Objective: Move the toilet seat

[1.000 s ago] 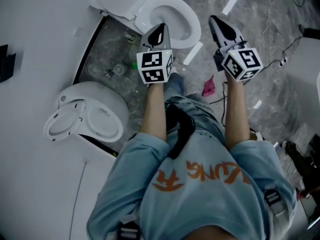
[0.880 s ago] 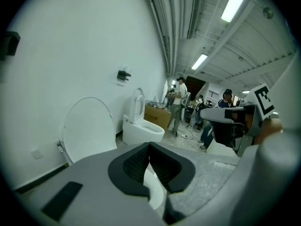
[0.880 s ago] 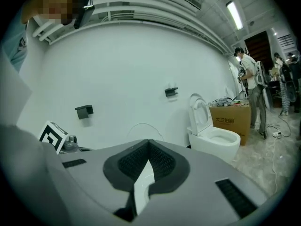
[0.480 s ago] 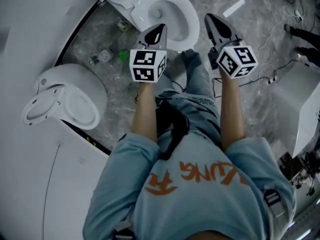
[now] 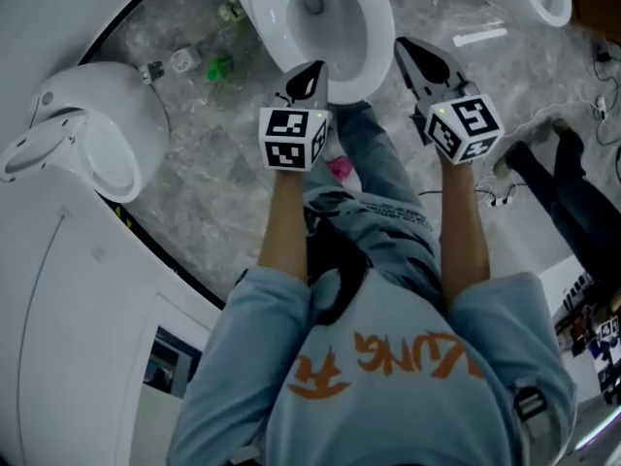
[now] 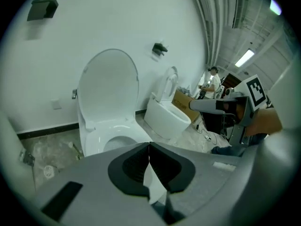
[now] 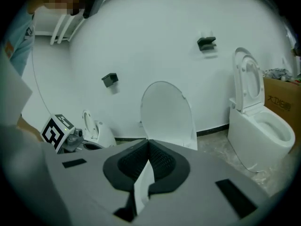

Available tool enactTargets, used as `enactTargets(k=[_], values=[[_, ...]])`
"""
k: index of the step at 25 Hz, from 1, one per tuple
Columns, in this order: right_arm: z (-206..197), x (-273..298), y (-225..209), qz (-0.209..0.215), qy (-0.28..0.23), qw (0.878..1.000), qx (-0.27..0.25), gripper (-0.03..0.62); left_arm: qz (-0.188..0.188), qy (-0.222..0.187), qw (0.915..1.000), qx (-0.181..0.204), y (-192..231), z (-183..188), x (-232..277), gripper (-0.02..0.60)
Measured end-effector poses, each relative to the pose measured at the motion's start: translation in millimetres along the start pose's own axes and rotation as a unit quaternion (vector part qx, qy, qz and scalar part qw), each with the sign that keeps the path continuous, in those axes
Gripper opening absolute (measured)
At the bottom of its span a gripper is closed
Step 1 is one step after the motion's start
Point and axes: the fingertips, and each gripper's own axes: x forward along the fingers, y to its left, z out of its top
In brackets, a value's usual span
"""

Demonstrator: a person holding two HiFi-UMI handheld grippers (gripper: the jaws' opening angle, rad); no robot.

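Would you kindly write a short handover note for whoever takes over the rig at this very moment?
Left gripper: shut, empty, held in the air in front of the toilet, apart from it.
Right gripper: shut, empty, level with the left one, pointing at the same toilet.
Lid: stands upright at the back of the bowl. Whether the seat ring lies on the bowl or is raised with the lid, I cannot tell.
Done: the person stands facing the toilet; nothing is gripped.
Left: open a gripper, take hold of the toilet seat and move it.
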Motion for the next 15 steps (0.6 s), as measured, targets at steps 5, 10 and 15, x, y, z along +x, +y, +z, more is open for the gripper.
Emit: enactTargets(k=[5,10,15], values=[[-61.0,27.8,-13.9,0.05,0.063,0.997,-0.017,0.0,0.042,0.027,0.9984,-0.029,6.7,-53.7,37.5,-0.006],[-117.2,54.4,-8.3,0.118,0.129,0.983,-0.052,0.0,0.03,0.083,0.996,-0.005,3.8,-96.1,75.2,-0.005],[-173.3,73.2,-0.3,0.185,0.197,0.956,-0.118,0.002,0.007,0.144,0.9867,0.075,17.1,-139.2,98.6,-0.005]])
